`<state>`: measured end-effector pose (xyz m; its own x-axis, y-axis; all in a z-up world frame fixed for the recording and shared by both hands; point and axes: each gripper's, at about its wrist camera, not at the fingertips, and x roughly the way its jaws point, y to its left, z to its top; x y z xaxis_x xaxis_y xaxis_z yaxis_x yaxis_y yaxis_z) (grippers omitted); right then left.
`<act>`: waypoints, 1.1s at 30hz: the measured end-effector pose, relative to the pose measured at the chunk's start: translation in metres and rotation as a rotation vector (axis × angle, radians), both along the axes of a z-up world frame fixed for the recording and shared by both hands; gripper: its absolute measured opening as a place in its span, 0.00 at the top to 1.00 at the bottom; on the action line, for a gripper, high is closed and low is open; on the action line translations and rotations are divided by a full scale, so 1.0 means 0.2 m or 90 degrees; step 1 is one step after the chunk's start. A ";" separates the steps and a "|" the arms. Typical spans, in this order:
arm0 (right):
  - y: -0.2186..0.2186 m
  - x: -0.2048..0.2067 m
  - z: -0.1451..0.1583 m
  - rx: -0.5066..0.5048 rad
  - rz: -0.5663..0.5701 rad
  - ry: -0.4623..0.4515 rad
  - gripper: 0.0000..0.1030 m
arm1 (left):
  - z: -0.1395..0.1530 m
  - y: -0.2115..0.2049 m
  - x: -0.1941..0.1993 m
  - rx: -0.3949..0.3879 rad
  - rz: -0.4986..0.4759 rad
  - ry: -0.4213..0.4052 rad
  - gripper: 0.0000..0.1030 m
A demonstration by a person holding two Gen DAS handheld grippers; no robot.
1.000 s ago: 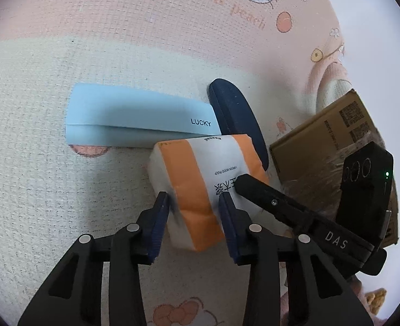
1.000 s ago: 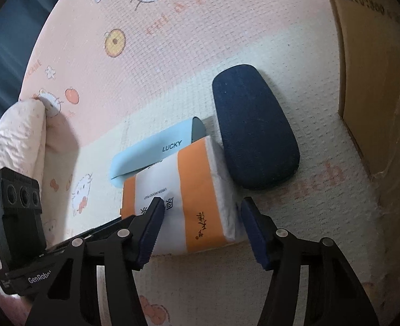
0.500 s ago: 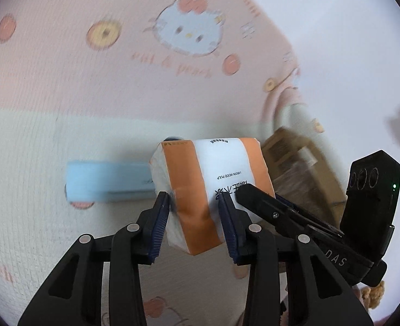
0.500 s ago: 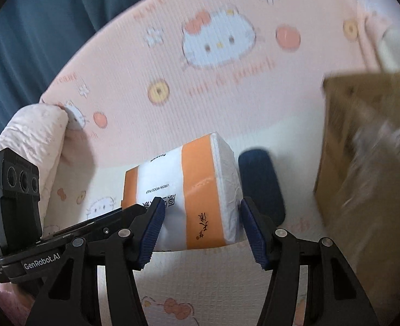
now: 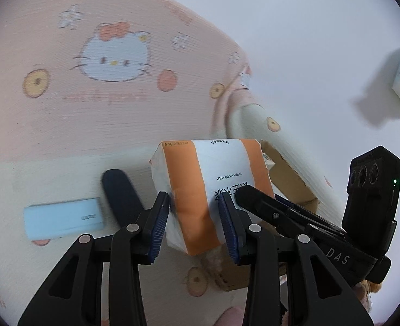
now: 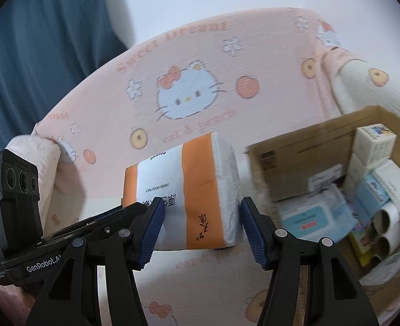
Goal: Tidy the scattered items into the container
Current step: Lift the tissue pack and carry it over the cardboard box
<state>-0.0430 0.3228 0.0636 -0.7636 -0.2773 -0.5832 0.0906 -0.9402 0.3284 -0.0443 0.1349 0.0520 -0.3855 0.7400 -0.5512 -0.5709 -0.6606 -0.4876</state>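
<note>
Left wrist: both grippers, left [image 5: 194, 214] and right [image 6: 200, 225], pinch one tissue pack [image 5: 213, 190] (lifted) beside the box's [image 6: 303, 163] near rim.

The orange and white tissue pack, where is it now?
The tissue pack is off the mat, gripped by the left gripper and right gripper, left of the cardboard box.

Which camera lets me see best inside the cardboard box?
The right wrist view: the cardboard box faces it with its top open, packets and tubes visible inside. The left wrist view shows only brown edges behind the tissue pack.
</note>
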 end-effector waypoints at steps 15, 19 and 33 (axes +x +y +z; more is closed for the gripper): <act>0.65 0.10 0.04 -0.048 -0.082 -0.057 0.46 | 0.04 0.65 0.07 -0.052 -0.153 0.041 0.60; 0.78 0.09 0.02 -0.029 -0.087 -0.106 0.46 | 0.02 0.84 0.09 -0.086 -0.194 0.018 0.60; 0.94 -0.15 -0.16 -0.036 -0.009 -0.338 0.46 | -0.14 1.16 -0.03 -0.259 -0.259 -0.224 0.60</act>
